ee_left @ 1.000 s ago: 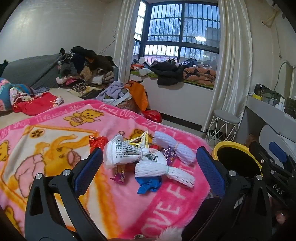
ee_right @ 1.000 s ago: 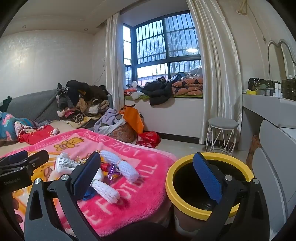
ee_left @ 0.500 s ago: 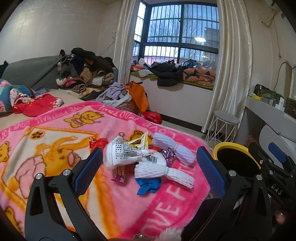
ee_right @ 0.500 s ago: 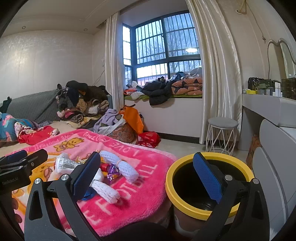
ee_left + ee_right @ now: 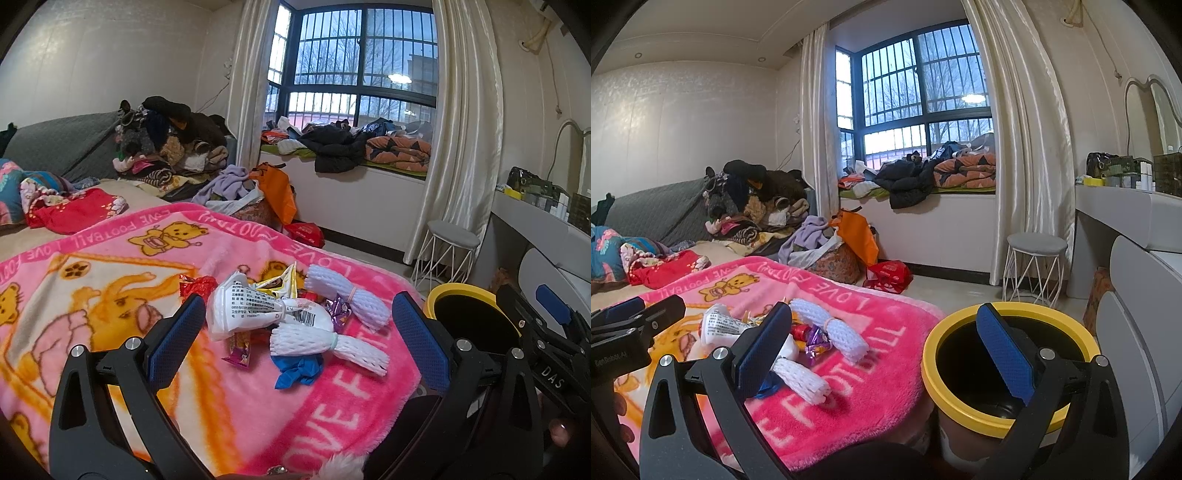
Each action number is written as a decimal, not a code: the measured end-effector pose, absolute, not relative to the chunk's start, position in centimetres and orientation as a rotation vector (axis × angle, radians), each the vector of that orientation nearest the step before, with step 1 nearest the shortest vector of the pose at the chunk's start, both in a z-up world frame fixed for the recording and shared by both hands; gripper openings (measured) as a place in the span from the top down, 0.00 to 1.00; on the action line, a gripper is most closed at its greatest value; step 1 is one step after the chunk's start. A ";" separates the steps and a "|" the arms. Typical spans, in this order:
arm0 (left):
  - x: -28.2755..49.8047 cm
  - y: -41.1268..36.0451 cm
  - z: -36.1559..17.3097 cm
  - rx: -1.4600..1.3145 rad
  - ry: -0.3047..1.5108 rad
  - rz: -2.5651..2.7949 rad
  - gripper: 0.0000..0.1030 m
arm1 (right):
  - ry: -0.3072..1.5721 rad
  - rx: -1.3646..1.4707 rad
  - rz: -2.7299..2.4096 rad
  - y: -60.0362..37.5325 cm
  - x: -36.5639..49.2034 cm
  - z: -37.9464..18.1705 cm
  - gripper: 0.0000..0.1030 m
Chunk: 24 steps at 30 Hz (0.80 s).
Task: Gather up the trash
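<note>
Pretty clearly a lived-in bedroom in someone's home: a bed under a pink cartoon-bear blanket (image 5: 110, 295), clothes heaped against the grey headboard (image 5: 55, 144) and more piled on the window seat (image 5: 923, 177). There's also a barred window (image 5: 362, 66) with cream curtains (image 5: 461, 129), a small stool (image 5: 1034, 258) and a vanity with a mirror (image 5: 1152, 107).

pink blanket (image 5: 110, 295) | clothes pile (image 5: 173, 147) | white stool (image 5: 1036, 266) | barred window (image 5: 354, 66)
</note>
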<state>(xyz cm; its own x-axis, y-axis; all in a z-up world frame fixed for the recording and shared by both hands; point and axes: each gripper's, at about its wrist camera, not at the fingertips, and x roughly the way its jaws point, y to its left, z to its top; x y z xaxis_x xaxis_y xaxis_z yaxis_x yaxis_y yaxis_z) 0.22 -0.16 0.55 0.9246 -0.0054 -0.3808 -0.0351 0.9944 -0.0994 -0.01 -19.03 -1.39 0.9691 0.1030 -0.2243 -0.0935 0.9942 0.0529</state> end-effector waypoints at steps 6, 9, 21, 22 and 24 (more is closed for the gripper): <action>0.2 -0.2 0.5 -0.105 0.391 0.015 0.09 | 0.229 0.042 0.099 -19.0 0.0 -1.3 0.06; 0.2 -0.2 0.6 -0.106 0.390 0.014 0.09 | 0.230 0.042 0.100 -19.0 0.1 -1.3 0.06; 0.1 0.4 1.1 -0.109 0.408 0.008 0.09 | 0.238 0.040 0.111 -19.2 -0.2 -1.6 0.06; 0.2 0.5 1.1 -0.110 0.412 0.007 0.09 | 0.241 0.040 0.119 -19.2 -0.2 -1.7 0.06; 0.1 0.9 0.2 -0.115 0.416 0.010 0.09 | 0.248 0.039 0.133 -19.2 -0.2 -2.3 0.06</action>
<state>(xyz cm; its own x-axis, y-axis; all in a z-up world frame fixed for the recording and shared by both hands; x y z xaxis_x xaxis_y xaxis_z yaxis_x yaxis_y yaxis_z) 0.11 0.90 0.22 0.9148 -0.0141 -0.4038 -0.0329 0.9935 -0.1093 -0.20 -19.19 -2.33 0.9608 0.1360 -0.2417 -0.1264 0.9905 0.0549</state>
